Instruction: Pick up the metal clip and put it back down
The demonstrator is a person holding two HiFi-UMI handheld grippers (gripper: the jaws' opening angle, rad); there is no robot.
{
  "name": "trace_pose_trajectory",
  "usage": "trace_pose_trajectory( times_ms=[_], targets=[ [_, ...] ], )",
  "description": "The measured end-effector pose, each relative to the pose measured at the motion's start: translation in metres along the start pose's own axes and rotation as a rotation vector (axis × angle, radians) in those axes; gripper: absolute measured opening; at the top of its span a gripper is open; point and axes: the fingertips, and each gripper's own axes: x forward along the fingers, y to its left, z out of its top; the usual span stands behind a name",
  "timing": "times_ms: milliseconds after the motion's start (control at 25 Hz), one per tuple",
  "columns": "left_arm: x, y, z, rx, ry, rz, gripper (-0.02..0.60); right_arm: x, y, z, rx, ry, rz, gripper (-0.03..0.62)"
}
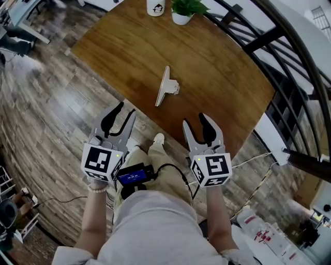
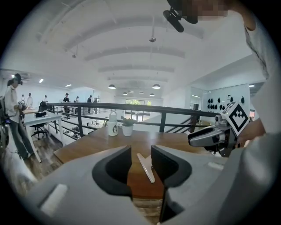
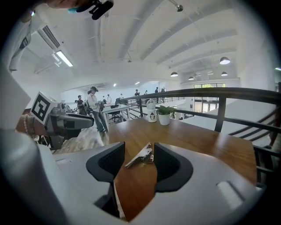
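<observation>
1. Clip: the silver metal clip [image 1: 166, 87] lies on the brown wooden surface [image 1: 222, 77], near its middle, clear of both tongs.
2. The grey left tongs [image 1: 125, 109] hover at the near edge, jaws parted, holding nothing.
3. The grey right tongs [image 1: 194, 120] hover alongside, equally parted and empty.
4. At the far edge, a small white pot [image 1: 181, 18] holds a green leafy plant [image 1: 189, 5].
5. A white bottle [image 1: 155, 7] stands just left of the pot.
</observation>
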Motion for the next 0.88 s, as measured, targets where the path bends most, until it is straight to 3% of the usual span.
trace_pose_trajectory(
  times_ms=[440,880],
  targets=[
    [0.029,0.015,-0.011,0.014,0.031,-0.004,0.133,0.058,-0.008,-0.010,0.045,0.048,0.028,0.219],
    [0.046,0.033,-0.028,-0.012,0.067,-0.033,0.133,0.113,-0.016,-0.038,0.129,0.121,-0.012,0.221]
  ],
)
